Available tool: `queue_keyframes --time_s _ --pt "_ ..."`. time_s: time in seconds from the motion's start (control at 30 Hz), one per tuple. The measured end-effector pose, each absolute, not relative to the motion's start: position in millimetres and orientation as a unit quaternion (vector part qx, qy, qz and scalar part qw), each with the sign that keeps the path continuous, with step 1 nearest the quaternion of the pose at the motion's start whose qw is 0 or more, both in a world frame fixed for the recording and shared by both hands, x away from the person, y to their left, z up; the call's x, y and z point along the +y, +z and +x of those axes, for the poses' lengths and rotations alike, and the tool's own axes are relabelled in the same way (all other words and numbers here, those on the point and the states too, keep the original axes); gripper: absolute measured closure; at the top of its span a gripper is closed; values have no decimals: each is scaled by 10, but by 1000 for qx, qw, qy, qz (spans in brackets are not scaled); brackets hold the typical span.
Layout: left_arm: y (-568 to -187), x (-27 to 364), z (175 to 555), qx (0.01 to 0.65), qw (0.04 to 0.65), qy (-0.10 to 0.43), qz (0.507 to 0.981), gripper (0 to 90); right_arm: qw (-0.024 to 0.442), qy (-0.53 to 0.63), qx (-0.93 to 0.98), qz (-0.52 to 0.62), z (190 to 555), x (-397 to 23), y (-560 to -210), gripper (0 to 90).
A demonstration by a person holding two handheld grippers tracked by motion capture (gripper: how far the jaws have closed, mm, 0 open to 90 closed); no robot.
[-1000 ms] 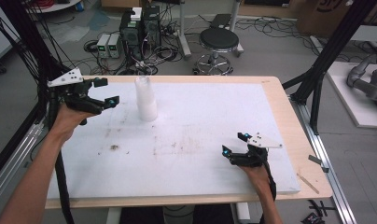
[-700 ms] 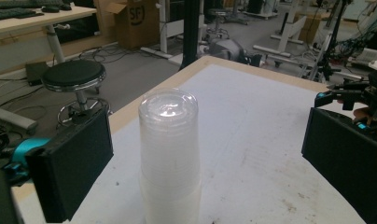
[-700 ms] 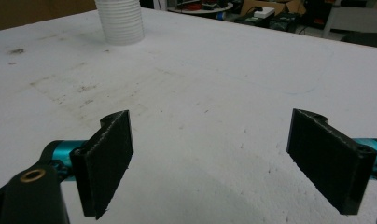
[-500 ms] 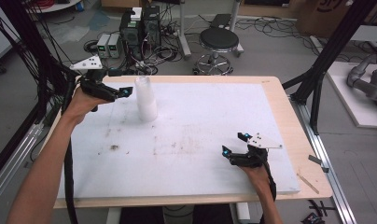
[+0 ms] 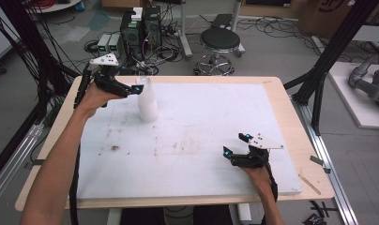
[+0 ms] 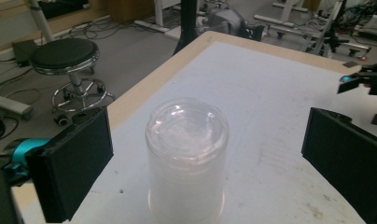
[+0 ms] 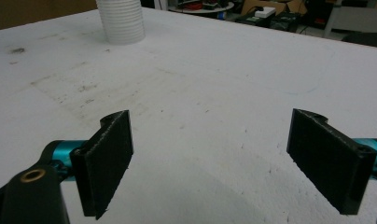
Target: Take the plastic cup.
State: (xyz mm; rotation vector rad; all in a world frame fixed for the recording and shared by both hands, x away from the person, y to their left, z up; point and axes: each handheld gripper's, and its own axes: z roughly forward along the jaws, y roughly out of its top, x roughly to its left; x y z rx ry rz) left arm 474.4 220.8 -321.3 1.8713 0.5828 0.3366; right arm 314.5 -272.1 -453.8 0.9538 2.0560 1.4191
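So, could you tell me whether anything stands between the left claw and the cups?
Nothing visible does. The left claw is open, its jaws either side of the upside-down cups with clear gaps and only bare table around.

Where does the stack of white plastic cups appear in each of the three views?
High view: the stack of cups stands upside down, upper left of the white board, beside the left gripper.
Left gripper view: bottom centre, between the open jaws.
Right gripper view: top left, far off.
Shared landmark: the white board.
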Motion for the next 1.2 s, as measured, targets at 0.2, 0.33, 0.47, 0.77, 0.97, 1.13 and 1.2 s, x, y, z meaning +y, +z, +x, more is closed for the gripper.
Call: queue_keyframes --time_s 0.2,0.33,0.47,0.77,0.97,1.13,1.2 --pt "-3264 2139 4844 263 520 142 800 18 232 516 748 347 3146 -2720 -4538 144" --pt "-3289 2064 4891 266 507 140 808 18 230 515 749 347 3148 -2720 -4537 144" --pt "-3335 1990 4930 272 492 135 816 18 232 517 747 347 3142 -2720 -4538 144" --pt "-3443 1897 4988 288 450 123 836 126 232 518 746 347 3143 -2724 -4537 144" --pt "-3449 1895 4995 295 445 124 836 127 232 518 747 347 3143 -2724 -4537 144" --pt "-3462 1878 4999 298 435 124 840 140 232 517 747 348 3142 -2722 -4538 144" --pt "-3459 1875 4998 294 432 124 844 162 233 517 747 347 3143 -2723 -4537 144"
